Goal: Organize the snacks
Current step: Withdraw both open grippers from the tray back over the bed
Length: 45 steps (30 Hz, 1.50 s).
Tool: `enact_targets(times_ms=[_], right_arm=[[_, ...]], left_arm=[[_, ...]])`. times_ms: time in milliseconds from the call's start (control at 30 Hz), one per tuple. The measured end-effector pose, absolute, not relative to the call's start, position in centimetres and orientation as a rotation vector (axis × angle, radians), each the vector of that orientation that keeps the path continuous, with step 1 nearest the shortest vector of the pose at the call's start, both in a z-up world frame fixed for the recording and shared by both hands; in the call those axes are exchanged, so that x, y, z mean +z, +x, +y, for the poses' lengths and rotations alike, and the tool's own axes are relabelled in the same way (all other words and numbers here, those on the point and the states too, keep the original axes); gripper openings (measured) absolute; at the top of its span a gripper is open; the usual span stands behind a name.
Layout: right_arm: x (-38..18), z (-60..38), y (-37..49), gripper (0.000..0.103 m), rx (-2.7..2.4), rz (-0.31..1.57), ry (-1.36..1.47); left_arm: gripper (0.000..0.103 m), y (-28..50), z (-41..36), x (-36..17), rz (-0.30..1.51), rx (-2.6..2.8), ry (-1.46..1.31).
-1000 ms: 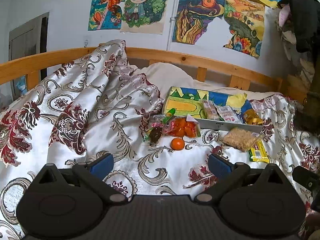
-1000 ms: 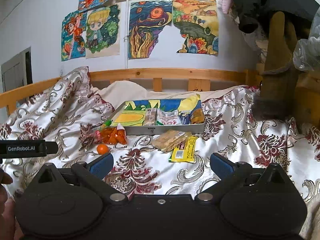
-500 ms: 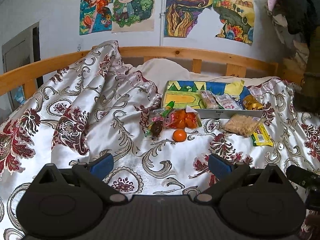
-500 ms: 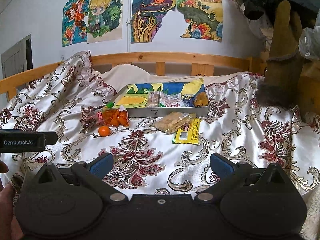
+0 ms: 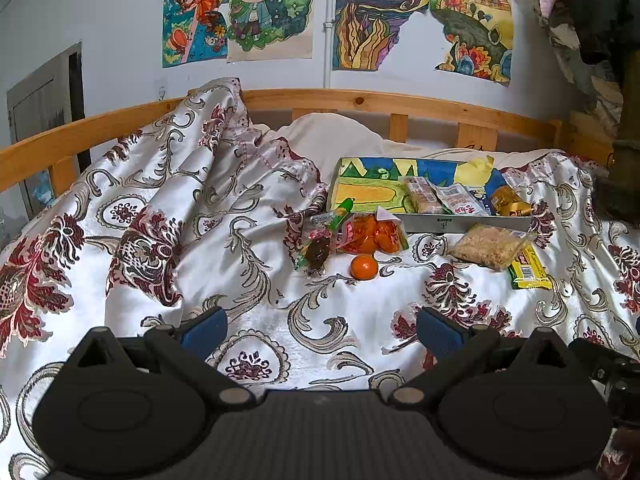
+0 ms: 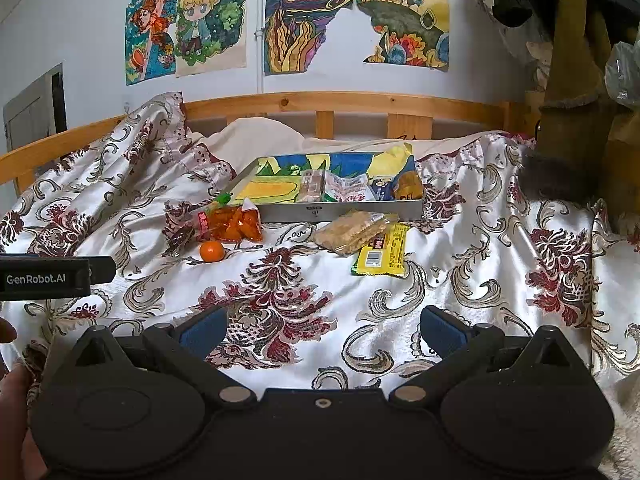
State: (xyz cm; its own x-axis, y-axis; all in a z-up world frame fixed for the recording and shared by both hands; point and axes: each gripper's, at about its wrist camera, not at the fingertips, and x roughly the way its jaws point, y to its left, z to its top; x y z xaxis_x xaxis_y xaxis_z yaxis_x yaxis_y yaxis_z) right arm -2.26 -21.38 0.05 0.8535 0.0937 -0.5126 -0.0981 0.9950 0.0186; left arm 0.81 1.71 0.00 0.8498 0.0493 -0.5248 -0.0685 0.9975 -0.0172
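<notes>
Ahead, the yellow bar (image 6: 382, 251) lies lengthwise, pointing at the tray (image 6: 340, 213) — both grippers (image 5: 320, 330) (image 6: 322, 326) spread, empty.

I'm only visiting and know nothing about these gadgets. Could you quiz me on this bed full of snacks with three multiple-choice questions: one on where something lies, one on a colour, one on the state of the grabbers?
1. Where does the loose orange fruit lie?
A. inside the tray
B. on the bedspread, in front of the bag of orange snacks
C. on the wooden rail

2. What colour is the flat wrapper beside the clear crumbly packet?
A. yellow
B. blue
C. pink

3. How do the left gripper and right gripper stand?
A. both shut on snacks
B. one holds the fruit
C. both open and empty

Answers:
1 B: it rests on the cloth, outside the tray, just in front of the bag.
2 A: its wrapper is mostly yellow.
3 C: each pair of fingers stands wide apart with only bedspread between.
</notes>
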Motion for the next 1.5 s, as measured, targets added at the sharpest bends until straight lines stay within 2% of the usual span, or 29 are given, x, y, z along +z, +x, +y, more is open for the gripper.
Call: enact_targets(times_ms=[700,1500], right_arm=[[2.0,-23.4,-0.3,0.102,0.04,0.521,0.039],[4.8,-23.5,5.2,0.102,0.216,0.425,-0.116]], left_arm=[[0.102,3.2,0.6,1.2,0.569,0.089,-0.027],[0.102,11.4,-1.0,3.1,0.613,0.139,-0.013]])
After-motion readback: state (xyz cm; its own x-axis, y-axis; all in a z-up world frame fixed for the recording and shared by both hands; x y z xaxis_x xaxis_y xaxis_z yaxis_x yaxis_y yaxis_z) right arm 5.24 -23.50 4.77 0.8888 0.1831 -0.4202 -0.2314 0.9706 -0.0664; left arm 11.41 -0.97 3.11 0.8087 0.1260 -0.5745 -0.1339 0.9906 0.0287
